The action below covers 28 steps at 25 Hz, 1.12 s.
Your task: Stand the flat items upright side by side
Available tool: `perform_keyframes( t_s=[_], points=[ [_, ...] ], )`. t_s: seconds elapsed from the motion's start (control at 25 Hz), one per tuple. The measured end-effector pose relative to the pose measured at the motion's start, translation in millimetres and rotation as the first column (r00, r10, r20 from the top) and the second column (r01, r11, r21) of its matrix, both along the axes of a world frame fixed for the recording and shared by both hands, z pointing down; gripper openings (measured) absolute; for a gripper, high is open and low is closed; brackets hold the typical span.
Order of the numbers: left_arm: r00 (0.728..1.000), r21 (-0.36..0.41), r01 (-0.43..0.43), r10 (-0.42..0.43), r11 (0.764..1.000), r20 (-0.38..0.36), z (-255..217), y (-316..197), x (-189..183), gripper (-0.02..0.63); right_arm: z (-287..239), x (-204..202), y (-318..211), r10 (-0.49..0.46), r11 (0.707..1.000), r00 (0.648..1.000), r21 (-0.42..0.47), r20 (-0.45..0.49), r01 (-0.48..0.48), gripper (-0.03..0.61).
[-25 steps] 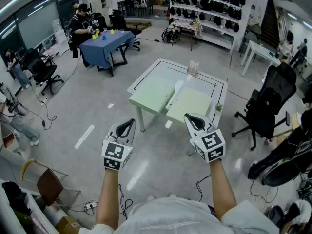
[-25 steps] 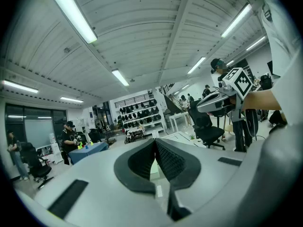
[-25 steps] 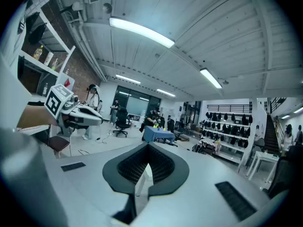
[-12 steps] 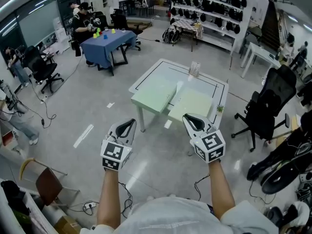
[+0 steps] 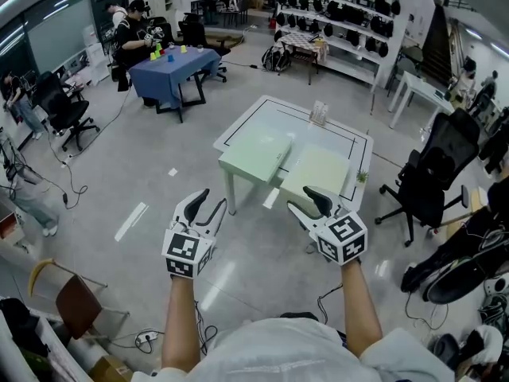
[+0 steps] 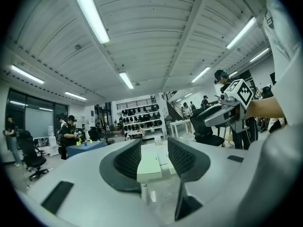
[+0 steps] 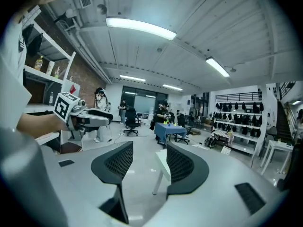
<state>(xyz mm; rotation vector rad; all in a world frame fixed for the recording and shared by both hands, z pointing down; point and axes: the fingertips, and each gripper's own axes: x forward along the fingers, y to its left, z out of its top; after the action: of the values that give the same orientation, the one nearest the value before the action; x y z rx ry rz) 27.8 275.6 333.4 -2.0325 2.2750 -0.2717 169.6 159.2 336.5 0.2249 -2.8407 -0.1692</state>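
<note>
Since a second ago both claws have been opening: the left gripper (image 5: 211,200) and right gripper (image 5: 303,200) were closed then, and their jaws now stand apart with nothing between them. Grey floor (image 5: 143,157) spreads through a big workroom, and a white table (image 5: 278,122) stands ahead. Two pale green boards (image 5: 253,156) lie flat on its near side, well beyond both grippers and untouched. A small clear stand (image 5: 318,112) sits at the far edge. A black chair (image 5: 433,177) stands right of the table, a blue table (image 5: 171,66) far left, shelves (image 5: 342,18) behind.
</note>
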Motion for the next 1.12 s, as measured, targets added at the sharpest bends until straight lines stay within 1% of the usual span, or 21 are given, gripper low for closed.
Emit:
perform_keyframes(
  t_s=[0.12, 0.2, 0.28, 0.4, 0.6, 0.76, 0.92, 1.04, 1.12],
  points=[
    [1.0, -0.013, -0.001, 0.001, 1.0, 0.001, 13.6, 8.1, -7.6, 0.204, 9.3, 0.1, 8.2, 0.017, 1.0, 1.0, -0.004, -0.016, -0.017, 0.244],
    [1.0, -0.026, -0.003, 0.003, 1.0, 0.003, 18.3, 13.4, -15.2, 0.213, 8.9, -4.2, 9.7, 0.034, 0.999, 0.999, -0.03, 0.007, -0.033, 0.258],
    [1.0, -0.04, -0.007, 0.006, 0.999, -0.015, 25.0, 18.7, -20.8, 0.224, 10.2, -7.5, 7.7, 0.066, 0.996, 0.997, -0.055, 0.027, -0.064, 0.258],
    [0.999, -0.056, 0.005, -0.007, 0.998, -0.037, 34.2, 22.5, -34.8, 0.227, 13.3, -16.4, 0.7, 0.108, 0.992, 0.993, -0.061, 0.036, -0.106, 0.258],
    [0.997, -0.087, 0.0, -0.007, 0.996, -0.079, 47.9, 11.5, -53.5, 0.227, 22.7, -39.2, -13.2, 0.12, 0.99, 0.992, -0.077, 0.027, -0.118, 0.27],
    [0.995, -0.1, -0.012, 0.003, 0.995, -0.096, 55.6, -11.4, -73.2, 0.227, 33.5, -62.0, -38.7, 0.136, 0.985, 0.99, -0.109, 0.041, -0.131, 0.287],
    [0.992, -0.118, -0.045, 0.031, 0.992, -0.119, 66.2, -50.7, -97.8, 0.227, 45.6, -86.6, -75.1, 0.166, 0.978, 0.985, -0.137, 0.05, -0.158, 0.298],
    [0.986, -0.102, -0.084, 0.069, 0.991, -0.15, 64.7, -87.9, -115.9, 0.227, 50.0, -100.7, -108.4, 0.21, 0.964, 0.975, -0.179, 0.068, -0.196, 0.299],
    [0.984, -0.087, -0.104, 0.09, 0.991, -0.152, 58.4, -114.2, -127.2, 0.227, 50.2, -108.7, -130.9, 0.228, 0.959, 0.971, -0.185, 0.065, -0.213, 0.307]
  ],
)
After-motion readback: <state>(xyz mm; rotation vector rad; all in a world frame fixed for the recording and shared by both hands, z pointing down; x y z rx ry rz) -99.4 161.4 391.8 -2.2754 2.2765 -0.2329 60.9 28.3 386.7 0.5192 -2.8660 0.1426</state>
